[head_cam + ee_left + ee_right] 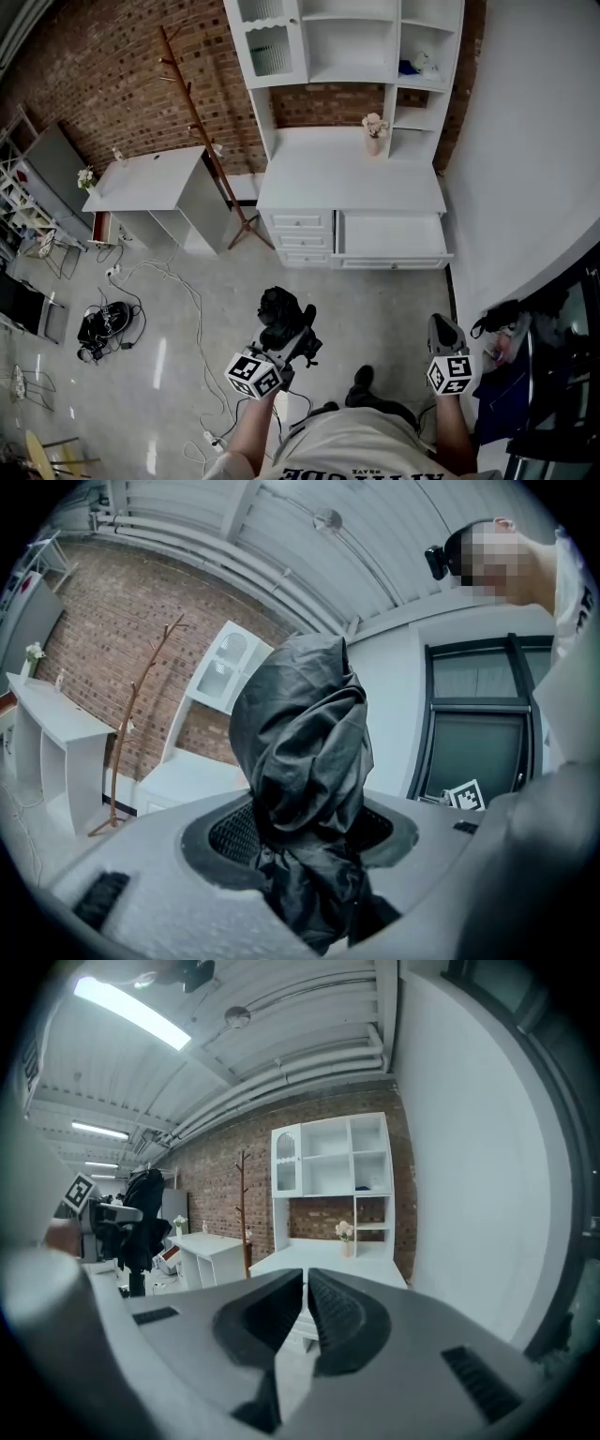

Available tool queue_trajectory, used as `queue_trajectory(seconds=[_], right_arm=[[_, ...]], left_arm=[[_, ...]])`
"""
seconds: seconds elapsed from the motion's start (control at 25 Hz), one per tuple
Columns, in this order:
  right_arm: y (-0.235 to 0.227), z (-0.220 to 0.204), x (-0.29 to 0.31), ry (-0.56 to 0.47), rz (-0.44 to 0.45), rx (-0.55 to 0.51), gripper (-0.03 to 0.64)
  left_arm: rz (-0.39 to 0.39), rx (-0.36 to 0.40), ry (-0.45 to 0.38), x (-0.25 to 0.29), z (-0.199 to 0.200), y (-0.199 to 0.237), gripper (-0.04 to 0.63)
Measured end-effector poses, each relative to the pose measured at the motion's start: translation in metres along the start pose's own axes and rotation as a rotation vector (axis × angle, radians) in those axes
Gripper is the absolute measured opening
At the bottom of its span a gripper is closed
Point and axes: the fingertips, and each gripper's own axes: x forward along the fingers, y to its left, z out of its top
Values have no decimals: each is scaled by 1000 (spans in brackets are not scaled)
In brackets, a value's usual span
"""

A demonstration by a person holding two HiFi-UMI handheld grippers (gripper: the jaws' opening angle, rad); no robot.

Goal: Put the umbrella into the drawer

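Red brick wall [122, 75] is seen at the back of the room, and a tall white cupboard [349, 183] is set against it. Shelves are built into the top part of the cupboard. A small vase of flowers [374, 131] is placed on its flat white surface. Three small drawers are stacked under the surface on the left side. The wide drawer [389, 234] beside them is pulled out, and its white inside is shown. A wooden coat stand [202, 131] is leaned near the left side of the cupboard, and a white desk [150, 178] is placed further left. White cables [178, 281] are spread over the shiny floor [375, 300].

The folded black umbrella [305, 761] is held by the left gripper [286, 336]. The jaws are closed on its bunched cloth, and the umbrella is pointed up out of them. It is kept over the floor, well apart from the drawer.

The right gripper [306, 1312] is held out over the floor too. Its jaws are brought almost together, with only a thin slit left between them, and nothing is held there.
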Motion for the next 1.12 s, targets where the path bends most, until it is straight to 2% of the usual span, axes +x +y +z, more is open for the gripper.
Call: queue_trajectory(seconds=[0.64,1.12], right_arm=[[-75,20,96,-14,69,29,35],[-114,20,134,-6,108,44,37]], left_arm=[[55,-51,-19,98,11,10,262],[82,-39,-9,150,10,3,262]])
